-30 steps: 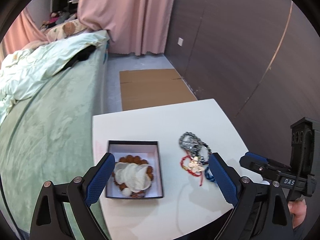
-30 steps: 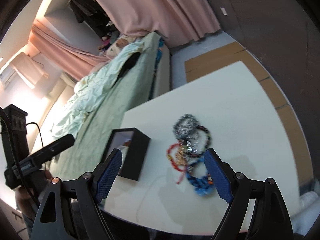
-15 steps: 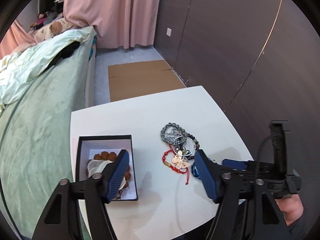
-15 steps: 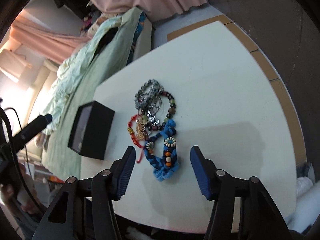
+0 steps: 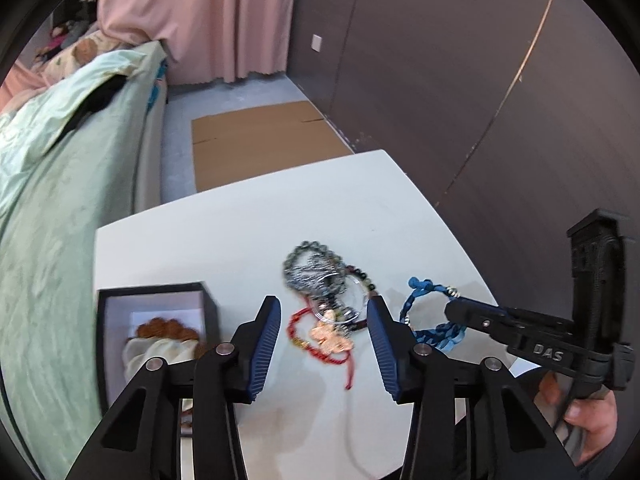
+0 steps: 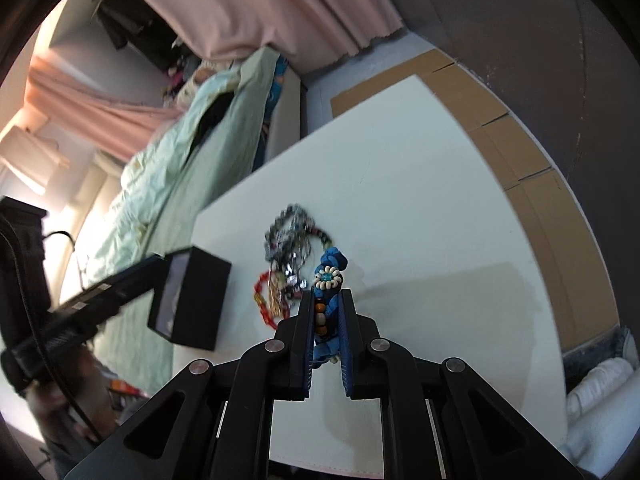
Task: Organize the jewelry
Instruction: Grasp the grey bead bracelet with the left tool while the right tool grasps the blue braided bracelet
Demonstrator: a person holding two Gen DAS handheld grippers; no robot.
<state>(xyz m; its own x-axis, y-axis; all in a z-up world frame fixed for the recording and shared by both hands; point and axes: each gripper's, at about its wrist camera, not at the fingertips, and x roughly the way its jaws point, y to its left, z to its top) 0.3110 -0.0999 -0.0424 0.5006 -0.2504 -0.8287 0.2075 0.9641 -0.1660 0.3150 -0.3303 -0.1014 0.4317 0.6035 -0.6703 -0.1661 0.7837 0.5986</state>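
Now the right gripper (image 6: 326,316) is closing on the blue bracelet (image 6: 329,280) on the table (image 6: 440,240); a second ago both were spread. The left gripper (image 5: 322,344) is narrowing above the red bracelet (image 5: 320,354), untouched. Box (image 5: 120,300) next, probably.

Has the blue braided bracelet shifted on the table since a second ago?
Yes. The blue braided bracelet has pulled away from the jewelry pile, toward the table's right edge, between the closing pads of the right gripper.

A blue braided bracelet (image 6: 329,276) carries a cream-and-turquoise bead rosette and orange beads. The cord bracelet (image 5: 316,340) is red with a rose-gold butterfly. The box (image 5: 152,292) is black, the table (image 5: 224,248) white.
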